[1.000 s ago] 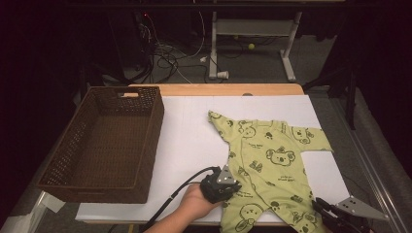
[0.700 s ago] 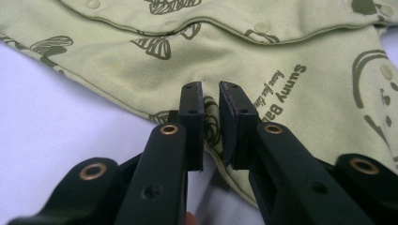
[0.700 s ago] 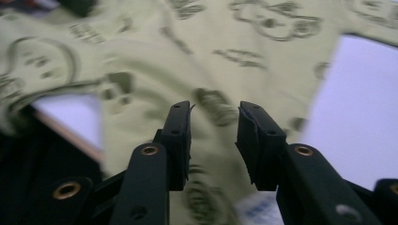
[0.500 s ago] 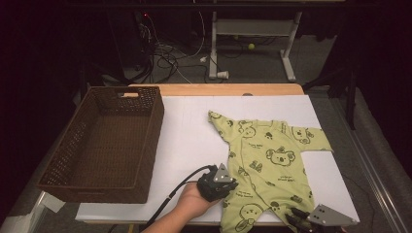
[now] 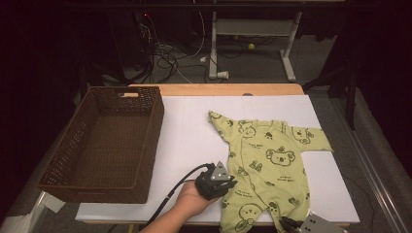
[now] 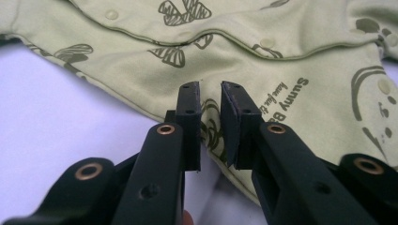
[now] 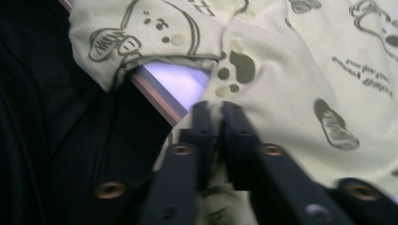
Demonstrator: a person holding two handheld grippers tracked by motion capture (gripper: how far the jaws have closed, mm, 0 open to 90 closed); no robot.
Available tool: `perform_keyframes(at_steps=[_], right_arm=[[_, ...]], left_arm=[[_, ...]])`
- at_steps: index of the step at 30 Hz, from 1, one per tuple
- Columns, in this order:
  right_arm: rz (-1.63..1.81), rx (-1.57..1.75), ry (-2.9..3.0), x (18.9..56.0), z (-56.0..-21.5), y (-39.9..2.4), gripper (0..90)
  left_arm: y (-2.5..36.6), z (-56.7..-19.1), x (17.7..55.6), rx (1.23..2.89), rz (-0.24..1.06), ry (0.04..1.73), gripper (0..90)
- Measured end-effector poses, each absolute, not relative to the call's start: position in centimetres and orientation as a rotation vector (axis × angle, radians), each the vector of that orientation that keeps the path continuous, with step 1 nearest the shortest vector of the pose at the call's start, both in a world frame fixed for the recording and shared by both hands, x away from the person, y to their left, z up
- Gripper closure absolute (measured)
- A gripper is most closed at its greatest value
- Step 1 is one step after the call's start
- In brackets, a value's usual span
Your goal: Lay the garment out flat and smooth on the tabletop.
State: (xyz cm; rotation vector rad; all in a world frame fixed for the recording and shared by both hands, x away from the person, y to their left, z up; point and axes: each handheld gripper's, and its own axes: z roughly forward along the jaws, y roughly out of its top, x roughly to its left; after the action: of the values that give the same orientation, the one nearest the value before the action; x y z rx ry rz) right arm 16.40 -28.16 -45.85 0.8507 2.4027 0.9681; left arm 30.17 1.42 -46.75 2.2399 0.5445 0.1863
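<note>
We are looking at the romper (image 5: pixel 272 170) lying flat on the right half of the worktop (image 5: pixel 189 136), its long axis running from the neck toward the near edge, legs nearest us. Our left claw (image 5: pixel 228 183) is clenching the garment's left side seam; our right claw (image 7: pixel 217 112) is pinching a leg hanging over the near edge. The basket (image 5: pixel 104 141) is sitting well apart at the left edge.
</note>
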Motion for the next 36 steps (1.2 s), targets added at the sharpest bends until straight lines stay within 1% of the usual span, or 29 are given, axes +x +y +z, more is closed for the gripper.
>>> perform_keyframes(at_steps=[3,5,9,12,13,16,18,19,22,24,25,27,29,30,31,32,35,36], right_arm=[[1.038,0.866,2.376,17.0,-45.5,-27.6,69.7],[1.069,0.85,2.4,17.6,-45.4,-26.5,68.5],[1.088,0.75,2.494,18.3,-45.8,-22.8,67.0],[1.0,0.676,2.558,18.3,-46.8,-20.4,61.8],[0.977,0.655,2.553,18.3,-47.1,-19.9,64.7],[0.979,0.641,2.544,18.6,-47.0,-20.0,88.2],[0.987,0.646,2.547,18.5,-46.9,-20.3,90.0],[0.966,0.633,2.548,18.3,-46.8,-20.3,90.0],[0.988,0.631,2.539,17.7,-46.5,-21.0,90.0],[1.008,0.636,2.531,16.9,-46.1,-22.2,90.0],[1.015,0.64,2.529,16.7,-46.0,-22.7,90.0],[1.014,0.655,2.523,16.4,-46.1,-23.5,89.8],[1.061,0.666,2.52,16.4,-45.8,-24.0,79.9],[1.089,0.679,2.498,16.5,-45.5,-24.2,74.7],[1.122,0.696,2.479,16.6,-45.3,-24.4,71.3],[1.134,0.716,2.449,16.8,-45.0,-24.9,68.4],[1.131,0.815,2.348,17.8,-44.6,-26.7,64.4],[1.128,0.862,2.313,18.2,-44.6,-27.5,64.3]], left_arm=[[1.7,-46.5,30.2,2.228,0.201,0.551,75.0],[2.0,-46.3,30.4,2.206,0.21,0.576,72.4],[3.0,-45.9,31.0,2.168,0.213,0.622,72.3],[3.4,-45.9,31.2,2.155,0.216,0.634,72.3],[3.5,-45.9,31.3,2.152,0.217,0.637,72.2],[3.6,-45.9,31.4,2.153,0.218,0.637,72.1],[3.6,-45.9,31.4,2.153,0.216,0.637,71.9],[3.5,-45.9,31.4,2.152,0.214,0.635,67.4],[3.4,-46.0,31.3,2.157,0.21,0.637,67.3],[3.3,-46.1,31.3,2.161,0.212,0.636,62.6],[3.3,-46.2,31.4,2.161,0.207,0.638,62.4],[3.0,-46.5,31.6,2.166,0.2,0.653,55.0],[2.6,-46.8,31.7,2.179,0.201,0.661,52.1],[2.5,-46.9,31.7,2.182,0.199,0.667,52.1],[2.2,-47.1,31.8,2.186,0.197,0.672,51.1],[2.0,-47.2,31.8,2.198,0.201,0.677,46.1],[1.2,-47.4,31.8,2.274,0.225,0.669,45.6],[1.1,-47.4,31.7,2.279,0.23,0.659,45.7]])
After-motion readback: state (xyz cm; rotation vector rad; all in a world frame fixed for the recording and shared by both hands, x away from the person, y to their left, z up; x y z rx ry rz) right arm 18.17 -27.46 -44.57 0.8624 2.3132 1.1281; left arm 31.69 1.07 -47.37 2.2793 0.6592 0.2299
